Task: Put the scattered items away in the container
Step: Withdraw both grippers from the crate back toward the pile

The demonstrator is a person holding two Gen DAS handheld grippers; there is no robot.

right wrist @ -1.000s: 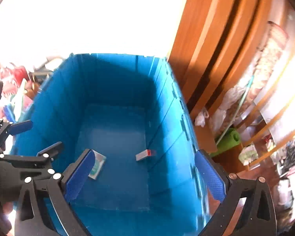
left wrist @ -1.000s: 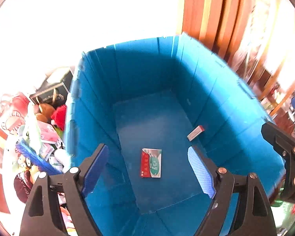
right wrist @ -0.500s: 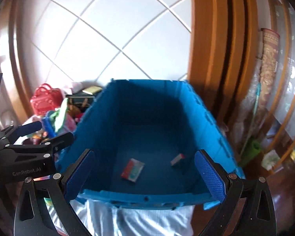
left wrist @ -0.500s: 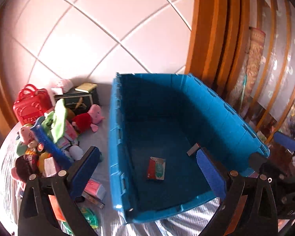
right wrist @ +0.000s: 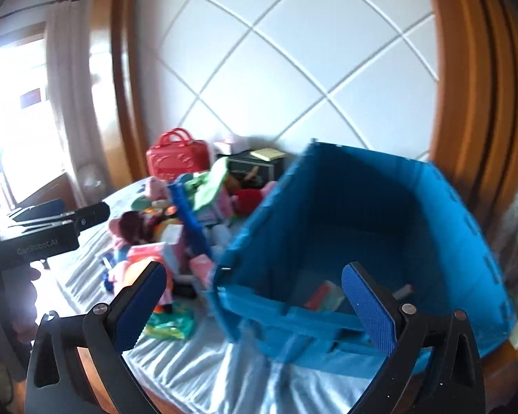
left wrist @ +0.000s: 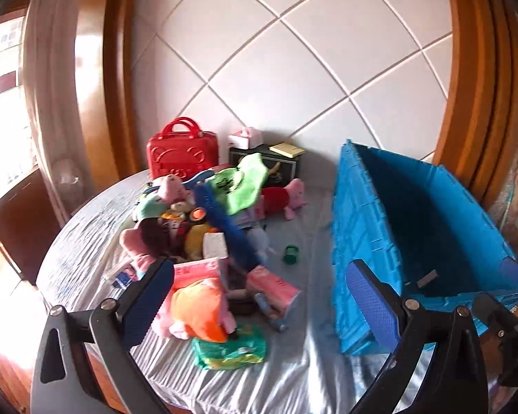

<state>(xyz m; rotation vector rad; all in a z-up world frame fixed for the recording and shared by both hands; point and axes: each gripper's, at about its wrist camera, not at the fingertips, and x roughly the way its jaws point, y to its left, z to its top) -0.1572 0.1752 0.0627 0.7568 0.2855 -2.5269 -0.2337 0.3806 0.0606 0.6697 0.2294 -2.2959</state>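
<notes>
Barely started: only two small packets lie inside the blue crate (left wrist: 369, 227); the toy pile (left wrist: 203, 241) left of it remains. Your left gripper (left wrist: 259, 296) and right gripper (right wrist: 255, 300) gape empty.

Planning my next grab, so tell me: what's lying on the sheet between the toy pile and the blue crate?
In the left wrist view, only a small green cup sits on the wrinkled sheet between the toy pile and the blue crate; the rest is bare.

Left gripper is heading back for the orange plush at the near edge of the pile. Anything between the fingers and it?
Nothing visible. The left gripper is open and empty, and the orange plush lies on top at the pile's near edge, with only the green packet just below it.
</notes>
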